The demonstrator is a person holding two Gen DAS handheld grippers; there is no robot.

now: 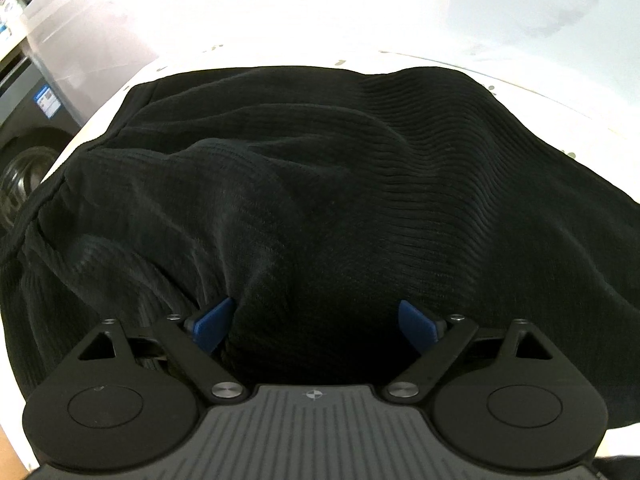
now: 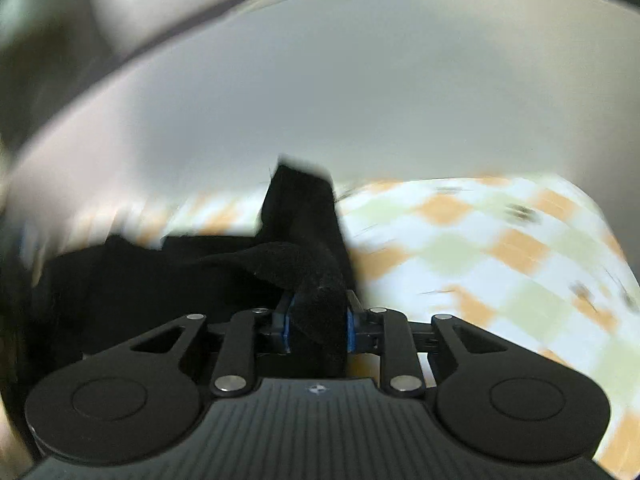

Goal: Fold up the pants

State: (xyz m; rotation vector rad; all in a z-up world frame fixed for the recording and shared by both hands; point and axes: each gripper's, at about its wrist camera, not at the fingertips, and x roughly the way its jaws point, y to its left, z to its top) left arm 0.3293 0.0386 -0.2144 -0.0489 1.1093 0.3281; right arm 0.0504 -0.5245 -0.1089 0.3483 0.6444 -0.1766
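You have one pair of black ribbed pants [image 1: 320,184], bunched on a cloth [image 2: 500,248] checked in orange, green and white. Your left gripper [image 1: 316,320] sits spread wide against the fabric, its two blue pads [image 1: 212,322] apart and pinching nothing. Your right gripper [image 2: 318,320] is clamped on a raised fold of the pants. One washer [image 1: 24,148] stands at left; its labels are unreadable.

Black pants [image 1: 320,184] bulge in rumpled folds across the near table, right up between the left gripper's [image 1: 316,320] spread fingers; bare white surface [image 1: 320,20] lies beyond, checked cloth [image 2: 500,248] clear rightward
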